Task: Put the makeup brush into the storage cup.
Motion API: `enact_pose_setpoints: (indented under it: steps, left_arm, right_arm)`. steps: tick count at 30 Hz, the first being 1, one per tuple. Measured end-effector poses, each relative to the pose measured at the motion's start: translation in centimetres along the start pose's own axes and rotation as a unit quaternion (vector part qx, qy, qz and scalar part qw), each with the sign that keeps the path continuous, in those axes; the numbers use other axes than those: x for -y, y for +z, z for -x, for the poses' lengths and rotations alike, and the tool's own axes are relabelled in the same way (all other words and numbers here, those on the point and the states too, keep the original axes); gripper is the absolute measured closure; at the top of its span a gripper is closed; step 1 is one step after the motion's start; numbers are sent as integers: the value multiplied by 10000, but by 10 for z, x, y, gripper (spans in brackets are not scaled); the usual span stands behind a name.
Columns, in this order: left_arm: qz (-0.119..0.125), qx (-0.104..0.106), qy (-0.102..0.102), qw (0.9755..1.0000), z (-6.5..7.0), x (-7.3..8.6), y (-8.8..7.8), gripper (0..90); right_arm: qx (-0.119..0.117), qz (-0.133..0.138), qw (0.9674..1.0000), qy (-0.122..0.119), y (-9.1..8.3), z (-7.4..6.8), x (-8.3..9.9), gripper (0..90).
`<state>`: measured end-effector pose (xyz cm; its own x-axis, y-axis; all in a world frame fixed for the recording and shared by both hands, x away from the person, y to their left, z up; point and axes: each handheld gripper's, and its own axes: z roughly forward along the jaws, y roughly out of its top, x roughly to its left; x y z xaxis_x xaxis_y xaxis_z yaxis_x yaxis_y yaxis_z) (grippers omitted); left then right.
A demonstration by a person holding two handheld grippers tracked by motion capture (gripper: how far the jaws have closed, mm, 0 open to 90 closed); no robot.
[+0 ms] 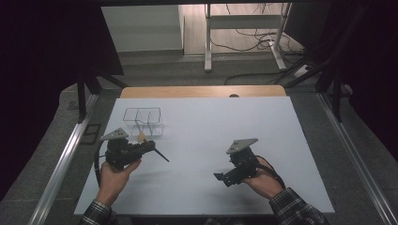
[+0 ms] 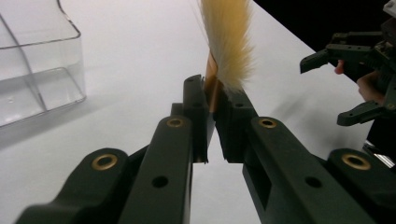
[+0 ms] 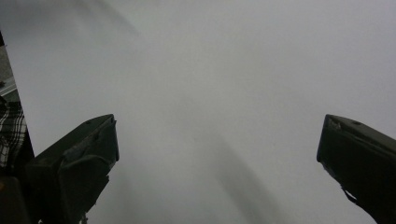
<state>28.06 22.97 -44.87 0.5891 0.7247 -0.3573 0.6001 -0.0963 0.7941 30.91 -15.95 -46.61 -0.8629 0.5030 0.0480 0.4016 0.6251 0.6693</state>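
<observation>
A: One brush (image 2: 227, 44), soft tan bristles, thin dark handle, pinched in the left gripper (image 2: 214, 109) fingers above the white desk (image 1: 225, 126).
B: One clear plastic bin (image 1: 146, 123) beside it; right gripper (image 3: 217, 140) fingers spread wide.

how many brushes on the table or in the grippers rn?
1. The brush is clamped in the left gripper, bristles pointing away, beside the clear organizer. Right gripper is open and holds nothing.
</observation>
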Motion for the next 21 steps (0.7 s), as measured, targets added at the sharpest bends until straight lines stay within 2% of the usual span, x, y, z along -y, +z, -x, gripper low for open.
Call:
enact_pose_setpoints:
  steps: [21]
  left_arm:
    - [12, -380, 12, 9993, -11, 3, -13, 834]
  right_arm:
    - [152, -50, 9998, 97, -13, 6, 15, 0]
